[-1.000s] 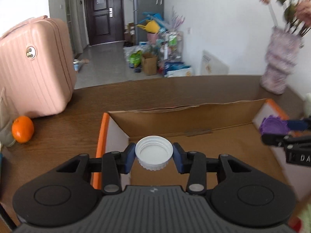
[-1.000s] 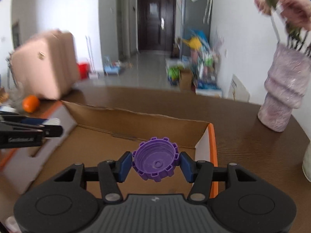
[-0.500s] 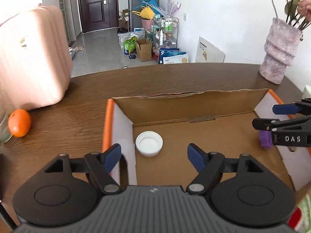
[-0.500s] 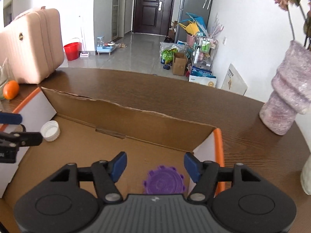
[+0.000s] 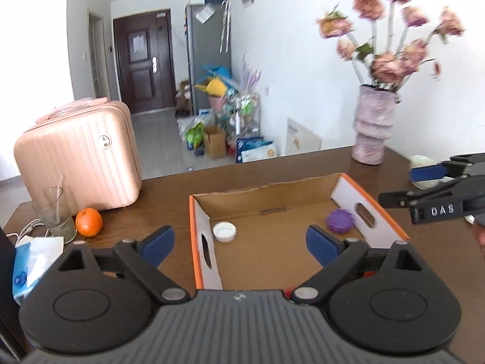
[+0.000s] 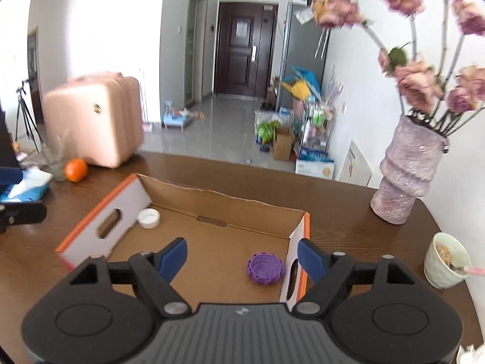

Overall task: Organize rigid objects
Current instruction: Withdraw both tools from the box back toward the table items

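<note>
Left gripper [image 5: 239, 241] and right gripper [image 6: 242, 256]: jaws spread, empty. White plastic bottle cap [image 5: 224, 231] and purple ribbed plastic cap [image 6: 265, 268] inside shallow cardboard box [image 6: 218, 201]; light, stiff, likely best pinched across rims.

Bright daylight, white walls [image 6: 100, 30] blown out; fisheye edge bending; flowers [image 6: 418, 82] motion-blurred.

Pink suitcase [image 5: 80, 154], orange [image 5: 88, 222], glass [image 5: 54, 212] on table [image 5: 163, 200]; vase [image 6: 407, 179] opposite.
</note>
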The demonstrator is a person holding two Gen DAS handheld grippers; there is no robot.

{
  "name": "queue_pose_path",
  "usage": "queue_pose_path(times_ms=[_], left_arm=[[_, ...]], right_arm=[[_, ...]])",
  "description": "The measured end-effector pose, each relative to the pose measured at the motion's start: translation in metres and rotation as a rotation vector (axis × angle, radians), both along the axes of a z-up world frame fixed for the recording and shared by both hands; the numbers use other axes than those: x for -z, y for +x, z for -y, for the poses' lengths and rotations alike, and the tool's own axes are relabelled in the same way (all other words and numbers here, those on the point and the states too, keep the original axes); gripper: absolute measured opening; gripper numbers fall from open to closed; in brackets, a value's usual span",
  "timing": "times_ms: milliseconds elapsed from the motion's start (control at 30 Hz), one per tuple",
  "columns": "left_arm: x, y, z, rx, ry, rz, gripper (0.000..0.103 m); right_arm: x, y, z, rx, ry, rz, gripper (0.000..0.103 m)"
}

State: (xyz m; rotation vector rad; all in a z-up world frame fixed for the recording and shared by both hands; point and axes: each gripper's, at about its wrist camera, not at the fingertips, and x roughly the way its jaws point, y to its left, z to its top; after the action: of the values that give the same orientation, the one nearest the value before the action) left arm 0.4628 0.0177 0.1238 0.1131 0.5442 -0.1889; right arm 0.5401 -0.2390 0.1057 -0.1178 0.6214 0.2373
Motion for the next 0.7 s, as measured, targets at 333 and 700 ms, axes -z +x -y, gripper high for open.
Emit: queue_pose_path(times_ms=[333,700], left_arm=[[0.043,-0.139,-0.011,-0.085,0.023,0.149,0.101],[0.088,-0.277,-0.008,-0.12,0.018,0.271,0.103]], right_arm=[[0.003,-0.147,0.02,-0.037,0.12,0.162,0.088],[0.048,-0.293,0.017,-0.004,0.206,0.254,0.1]])
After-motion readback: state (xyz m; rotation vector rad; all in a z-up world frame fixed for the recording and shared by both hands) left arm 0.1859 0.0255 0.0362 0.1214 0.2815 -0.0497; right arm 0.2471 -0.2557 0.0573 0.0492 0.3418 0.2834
